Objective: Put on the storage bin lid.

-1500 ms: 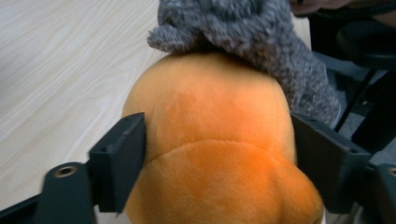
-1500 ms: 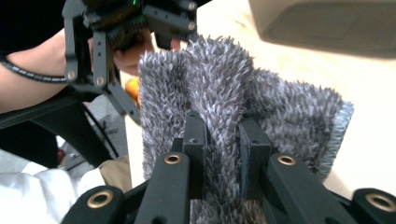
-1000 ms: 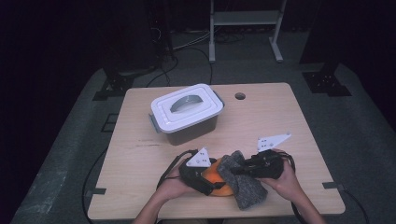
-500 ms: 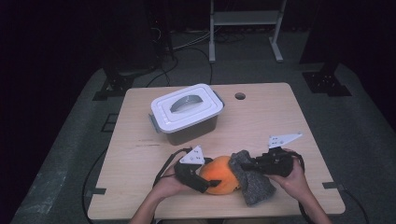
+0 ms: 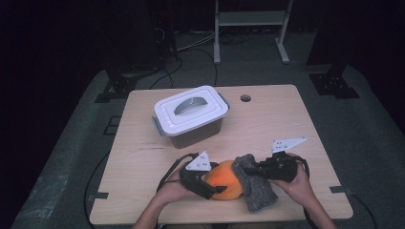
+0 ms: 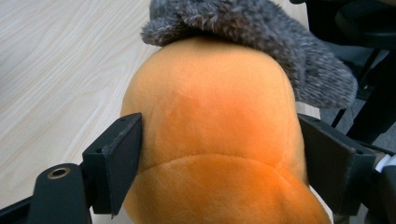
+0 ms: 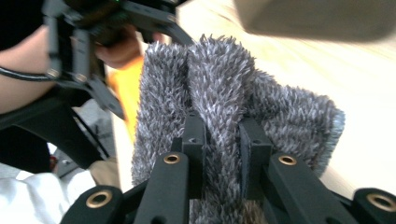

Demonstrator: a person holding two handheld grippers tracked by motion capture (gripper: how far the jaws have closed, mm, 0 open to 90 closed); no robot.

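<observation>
Orange plush toy (image 5: 225,180) is seen lying on the wooden table (image 5: 286,124) near its front edge, approx. mid-width. L gripper (image 5: 210,183) is clamped on it: in the left gripper view the two black jaws are pressed against opposite flanks of the toy (image 6: 215,140), w/ the plush bulging out betw. them; jaws are held wide by the toy's bulk. Grey fuzzy cloth (image 5: 255,183) is draped against the toy's right side and partly over its top, w/ the lower part resting on the table twd. the front edge; in the left gripper view the cloth (image 6: 261,32) is seen lying on the far end of the toy, touching it. R gripper (image 5: 260,168) is closed on a fold of the cloth: in the right gripper view the pads are nearly together w/ a pinched ridge of grey pile (image 7: 219,116) betw. them, rest of the cloth fanned out to both sides. Both grippers are held by hands coming in over the front edge. White-lidded storage box (image 5: 191,117), lid on, handle flat, is set twd. the back-left part of the table, well apart from the toy. Small round hole (image 5: 245,98) is noted near the back edge.
</observation>
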